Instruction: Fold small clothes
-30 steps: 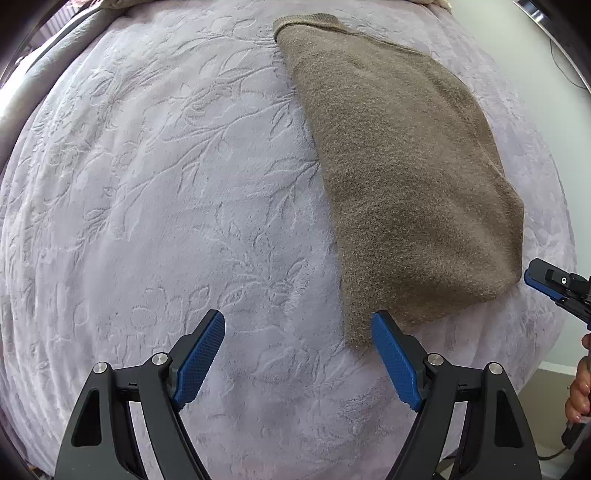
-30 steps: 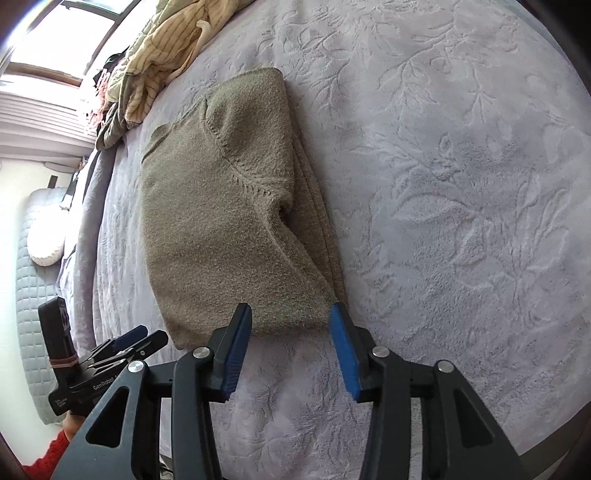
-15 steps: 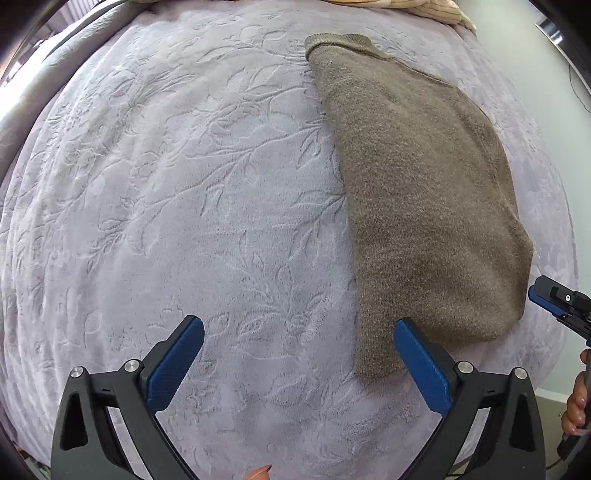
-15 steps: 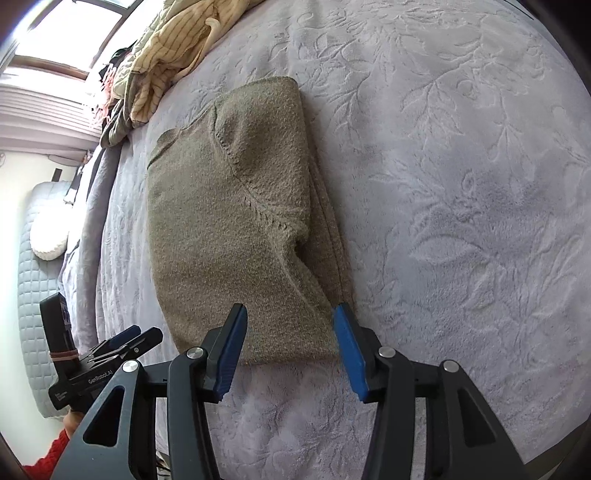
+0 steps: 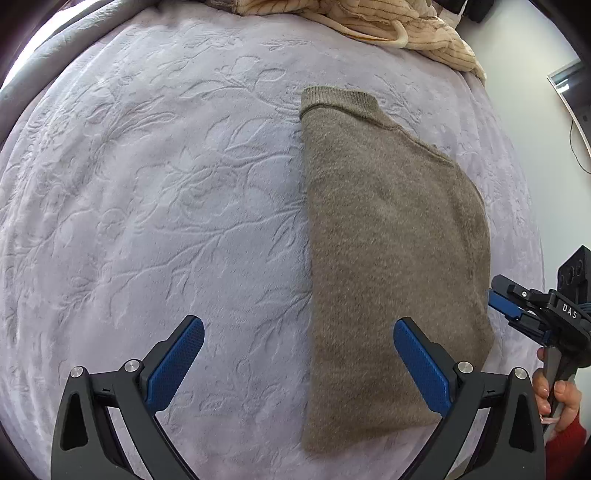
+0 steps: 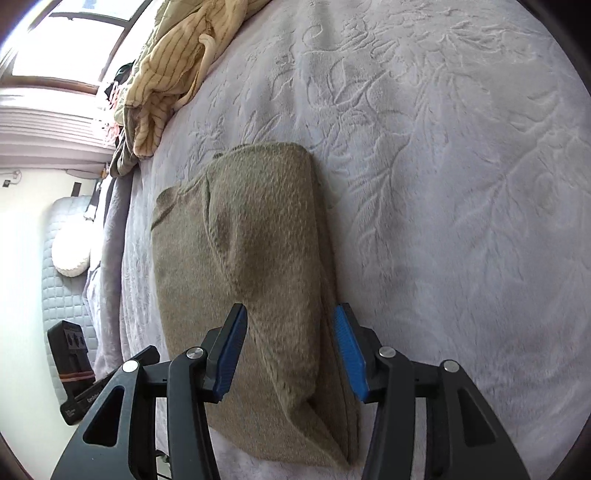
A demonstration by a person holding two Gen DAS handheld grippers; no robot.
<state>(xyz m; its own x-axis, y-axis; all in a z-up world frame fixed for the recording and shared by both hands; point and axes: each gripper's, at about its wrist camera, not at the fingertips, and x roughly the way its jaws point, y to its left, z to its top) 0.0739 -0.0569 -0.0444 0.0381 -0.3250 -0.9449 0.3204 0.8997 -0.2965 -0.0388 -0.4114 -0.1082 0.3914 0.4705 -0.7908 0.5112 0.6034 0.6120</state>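
Observation:
A brown knitted sweater (image 5: pixel 391 258) lies folded lengthwise on the pale embossed bedspread (image 5: pixel 166 203), collar at the far end. My left gripper (image 5: pixel 299 369) is wide open above the sweater's near left edge, holding nothing. My right gripper (image 6: pixel 290 354) is open, its blue pads straddling the near end of the sweater (image 6: pixel 258 266), where a folded sleeve lies on top. The right gripper also shows in the left wrist view (image 5: pixel 517 310) at the sweater's right edge.
A heap of cream striped clothes (image 5: pixel 388 26) lies at the far end of the bed, also in the right wrist view (image 6: pixel 173 66). The bed's edge, a quilted headboard (image 6: pixel 62 266) and a white wall lie beyond the sweater's side.
The left gripper opened wider and pulled back and up, showing more of the bed. The right gripper moved forward over the sweater's near end, so its pads now straddle the fabric.

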